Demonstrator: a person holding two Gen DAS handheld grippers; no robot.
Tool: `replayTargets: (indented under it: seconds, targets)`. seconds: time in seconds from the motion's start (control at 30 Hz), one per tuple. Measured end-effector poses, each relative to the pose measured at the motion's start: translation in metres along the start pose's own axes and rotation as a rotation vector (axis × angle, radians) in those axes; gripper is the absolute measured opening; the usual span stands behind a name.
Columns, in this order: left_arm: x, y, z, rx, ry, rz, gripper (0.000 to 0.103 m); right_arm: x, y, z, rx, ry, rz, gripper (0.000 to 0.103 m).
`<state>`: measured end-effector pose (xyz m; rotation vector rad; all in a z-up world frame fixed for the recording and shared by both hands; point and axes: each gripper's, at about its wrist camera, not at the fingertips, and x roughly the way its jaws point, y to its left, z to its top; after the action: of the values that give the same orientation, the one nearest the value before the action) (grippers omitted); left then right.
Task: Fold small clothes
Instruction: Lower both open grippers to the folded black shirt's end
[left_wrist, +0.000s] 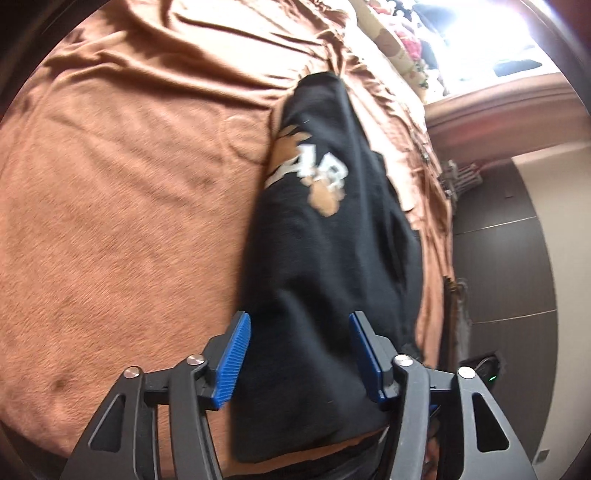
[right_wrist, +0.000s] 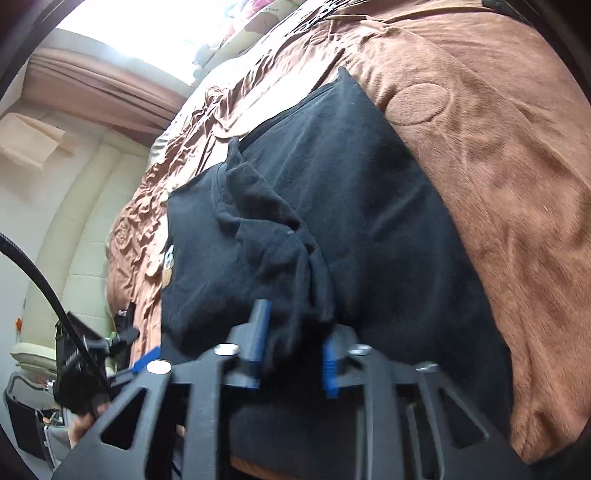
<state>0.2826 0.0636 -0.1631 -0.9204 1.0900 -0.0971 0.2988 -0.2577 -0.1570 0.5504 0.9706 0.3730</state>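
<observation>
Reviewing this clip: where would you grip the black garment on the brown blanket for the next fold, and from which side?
Take the black garment at its near hem, coming from the near edge of the brown blanket. That end lies closest, with cloth already bunched there.

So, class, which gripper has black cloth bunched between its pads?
The right gripper: the black garment puckers into a bunch there. The left gripper stands wider, with cloth lying smooth between its pads.

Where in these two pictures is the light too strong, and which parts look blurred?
Left wrist view: the window at top right is blown out white; the black garment and its print are smeared by motion. Right wrist view: glare fills the top-left window; the right gripper is soft-edged.
</observation>
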Motion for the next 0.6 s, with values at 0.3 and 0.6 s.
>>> replayTargets:
  seconds: [0.3,0.6]
  targets:
    - [0.006,0.014,-0.024,0.024,0.049,0.041,0.037,-0.048,0.021,-0.014,-0.071,-0.117,-0.028,0.000]
    - [0.008,0.004,-0.044,0.097,0.071,0.070,0.037,-0.096,0.013,-0.051,-0.096,-0.164,-0.087,0.000]
